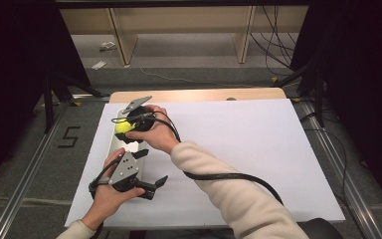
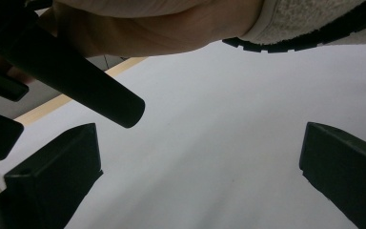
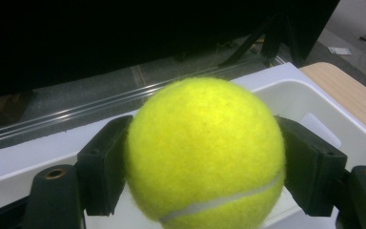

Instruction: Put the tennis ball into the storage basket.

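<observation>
A yellow tennis ball [image 1: 123, 127] [image 3: 205, 152] is clamped between the two black jaws of my right gripper [image 1: 125, 131] [image 3: 205, 164], which is shut on it. The ball hangs just above a white bin [image 1: 112, 145] [image 3: 314, 98] at the table's left edge. My left gripper [image 1: 156, 187] [image 2: 198, 164] sits nearer the front left, low over the white sheet [image 1: 238, 149] [image 2: 209, 143]. It is open, with its jaws wide apart and nothing between them. The right forearm [image 2: 162, 26] in a cream sleeve crosses above the left gripper.
A white sheet covers most of the table, and a strip of bare wood [image 1: 199, 94] shows at the far edge. The right gripper's black cable [image 1: 229, 177] trails across the sheet. Metal rails [image 1: 25, 179] flank the table, and a wooden shelf frame [image 1: 179, 30] stands behind it.
</observation>
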A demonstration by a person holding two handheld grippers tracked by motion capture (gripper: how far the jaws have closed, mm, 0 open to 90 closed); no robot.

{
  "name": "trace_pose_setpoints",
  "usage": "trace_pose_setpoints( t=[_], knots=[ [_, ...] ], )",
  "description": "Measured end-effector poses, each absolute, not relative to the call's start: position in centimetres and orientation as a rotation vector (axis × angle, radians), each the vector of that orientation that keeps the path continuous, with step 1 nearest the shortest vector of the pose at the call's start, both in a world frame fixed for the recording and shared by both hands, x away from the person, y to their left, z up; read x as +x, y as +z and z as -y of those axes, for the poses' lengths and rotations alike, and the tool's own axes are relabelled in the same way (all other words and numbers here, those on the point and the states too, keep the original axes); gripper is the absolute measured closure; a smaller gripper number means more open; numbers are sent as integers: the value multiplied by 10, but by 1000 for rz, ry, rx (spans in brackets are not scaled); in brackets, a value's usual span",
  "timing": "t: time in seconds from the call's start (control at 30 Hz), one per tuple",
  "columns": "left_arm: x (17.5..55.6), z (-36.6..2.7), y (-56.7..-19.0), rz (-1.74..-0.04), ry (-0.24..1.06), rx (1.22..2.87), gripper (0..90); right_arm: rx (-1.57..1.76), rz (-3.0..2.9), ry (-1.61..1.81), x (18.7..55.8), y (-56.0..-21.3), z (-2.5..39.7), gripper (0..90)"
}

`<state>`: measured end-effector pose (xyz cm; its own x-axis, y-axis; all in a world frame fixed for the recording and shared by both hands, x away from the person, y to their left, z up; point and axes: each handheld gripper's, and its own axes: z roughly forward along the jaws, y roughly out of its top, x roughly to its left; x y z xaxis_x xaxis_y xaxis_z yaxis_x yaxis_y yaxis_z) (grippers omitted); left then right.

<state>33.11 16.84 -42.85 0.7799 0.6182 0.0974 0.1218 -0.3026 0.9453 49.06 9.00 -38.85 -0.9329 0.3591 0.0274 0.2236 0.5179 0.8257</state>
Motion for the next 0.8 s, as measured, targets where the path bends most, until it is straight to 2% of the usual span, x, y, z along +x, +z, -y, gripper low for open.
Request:
trace_pose_setpoints(
  t=[0.8],
  knots=[
    [331, -168, -429, -569, 537, 1840, 0, 490, -2620, 1377, 490, -391, -98, 264]
  ],
)
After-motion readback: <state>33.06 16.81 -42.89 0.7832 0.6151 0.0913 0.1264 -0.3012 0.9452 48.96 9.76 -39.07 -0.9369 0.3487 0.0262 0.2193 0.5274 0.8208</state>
